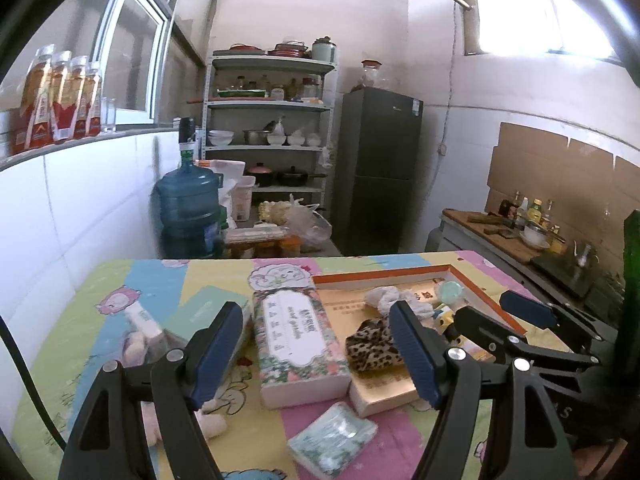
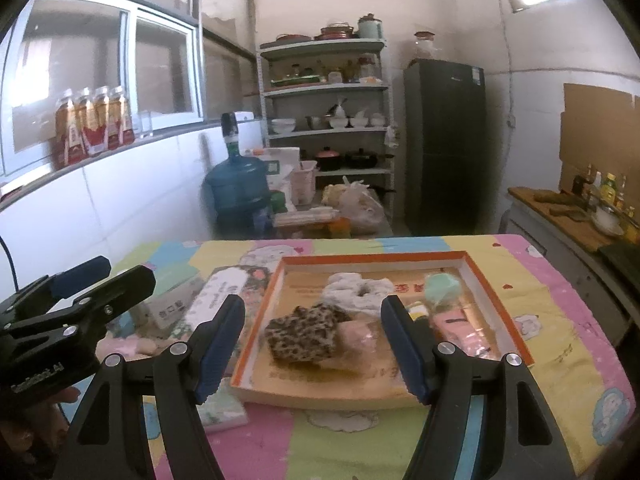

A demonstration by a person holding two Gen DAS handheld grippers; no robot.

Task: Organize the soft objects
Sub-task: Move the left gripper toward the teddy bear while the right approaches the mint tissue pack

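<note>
**A:** Where did the soft things lie?

**B:** Most sat in the orange-rimmed tray (image 2: pixel 498 308) on the patterned tablecloth (image 2: pixel 560 320). A leopard-print scrunchie (image 2: pixel 304 334) lay toward the tray's near left part, a white scrunchie (image 2: pixel 356 290) was behind it, and a pink packet (image 2: pixel 356 340) touched the leopard one on its right. A mint-green puff (image 2: pixel 442 288) sat toward the tray's far right, with a pink pouch (image 2: pixel 460 328) nearer the front.

**A:** And the right gripper?

**B:** The right gripper (image 2: pixel 312 350) hovered above the tray's near edge with its jaws spread wide, holding nothing. The leopard scrunchie and pink packet showed between its blue pads (image 2: pixel 220 344).

**A:** The left one?

**B:** The left gripper (image 1: pixel 320 354) was also spread wide and empty, over the table left of the tray. Between its fingers stood a flowered box (image 1: pixel 296 344), just beside the tray's left edge. The left wrist view also showed the leopard scrunchie (image 1: pixel 372 346) beyond that box.

**A:** Anything outside the tray?

**B:** A mint tissue pack (image 1: pixel 332 438) lay on the cloth in front of the flowered box. A clear bag of pale soft pieces (image 1: pixel 140 340) lay further left, partly hidden behind the left finger. A pale green box (image 1: pixel 208 306) lay flat behind it.

**A:** And the room?

**B:** A blue water jug (image 1: pixel 188 208), a shelf of dishes (image 1: pixel 268 120) and a dark fridge (image 1: pixel 380 168) stood beyond the table.
</note>
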